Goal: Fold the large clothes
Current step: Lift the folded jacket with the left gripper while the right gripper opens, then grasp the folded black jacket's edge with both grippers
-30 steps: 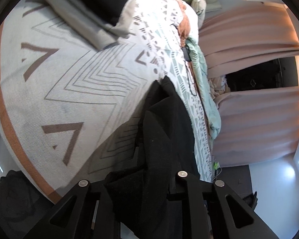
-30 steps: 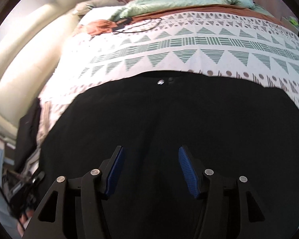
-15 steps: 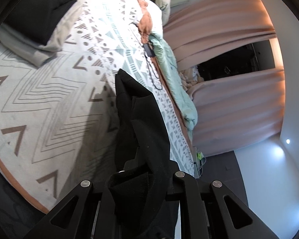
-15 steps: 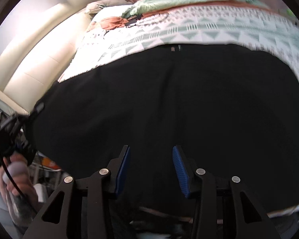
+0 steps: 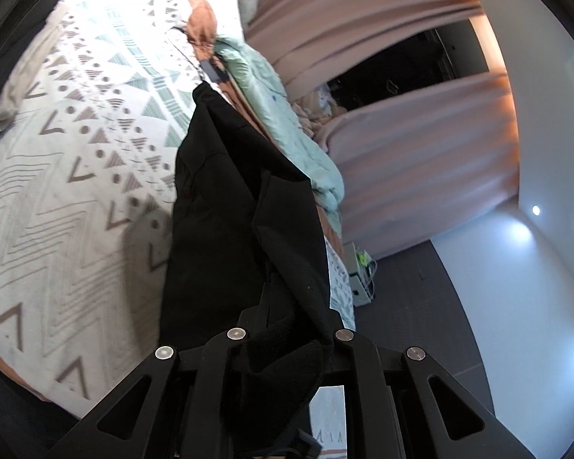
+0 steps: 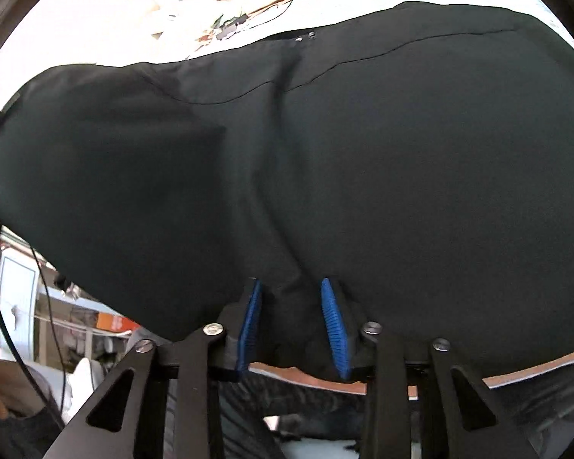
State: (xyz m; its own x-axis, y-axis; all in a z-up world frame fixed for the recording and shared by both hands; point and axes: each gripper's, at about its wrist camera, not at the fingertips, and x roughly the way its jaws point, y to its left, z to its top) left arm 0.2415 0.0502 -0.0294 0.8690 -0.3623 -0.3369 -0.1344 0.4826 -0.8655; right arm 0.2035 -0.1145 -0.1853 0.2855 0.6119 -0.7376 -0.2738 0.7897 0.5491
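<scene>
A large black garment [image 5: 225, 199] hangs in a long twisted strip from my left gripper [image 5: 287, 329], which is shut on a bunch of it above the patterned bed cover [image 5: 76, 153]; the cloth hides the fingertips. In the right wrist view the same black garment [image 6: 363, 153] lies spread wide across the bed. My right gripper [image 6: 291, 306] is at its near edge. Its jaws are closing, and a gathered fold of the cloth fills the gap between the blue pads [image 6: 335, 321]. A crease runs up the cloth from that pinch.
A mint quilt [image 5: 279, 114] and a rust cloth [image 5: 203, 23] lie along the bed's far side. Pink curtains [image 5: 421, 145] hang behind, with dark floor [image 5: 421, 306] to the right. Below the bed's near edge are cluttered shelves [image 6: 57, 306] and a black cable [image 6: 46, 298].
The left gripper has risen with the garment, drawing it up off the bed. The right gripper has sunk to the garment's near edge, and its pads have narrowed onto a fold.
</scene>
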